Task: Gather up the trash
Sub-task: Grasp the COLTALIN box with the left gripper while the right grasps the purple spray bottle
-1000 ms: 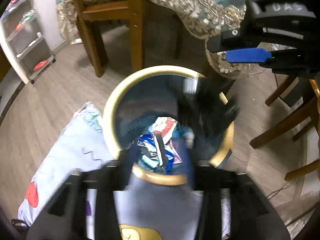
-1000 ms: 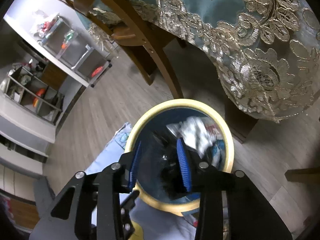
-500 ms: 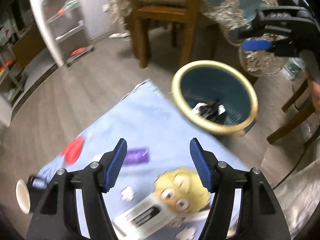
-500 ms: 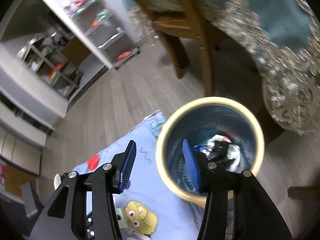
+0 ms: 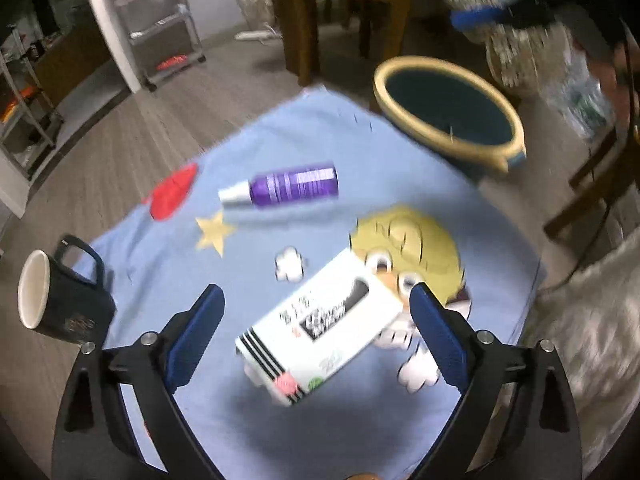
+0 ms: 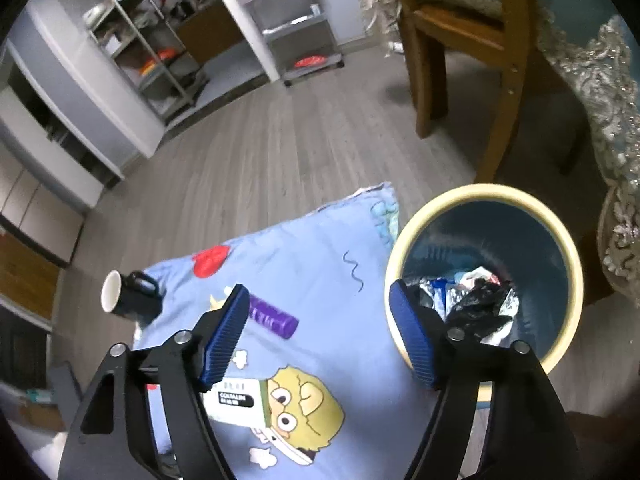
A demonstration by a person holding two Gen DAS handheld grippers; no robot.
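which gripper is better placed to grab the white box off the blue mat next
Left, probably. The left gripper hangs open right over the white box, jaws straddling it. The right gripper, also open, points nearer the bin.

Lighting: dim indoor, cool cast. My left view: motion blur throughout, worst from 12 to 3 o'clock. My right view: sharper. Both: fisheye bending, black vignette at edges. Soft shadow beneath white box (image 5: 320,330).

White box (image 5: 320,328) lying flat and askew on my blue cartoon blanket (image 5: 360,152), purple bottle (image 5: 286,189) on its side beyond it, yellow-rimmed bin (image 6: 486,276) far right, wrappers inside.
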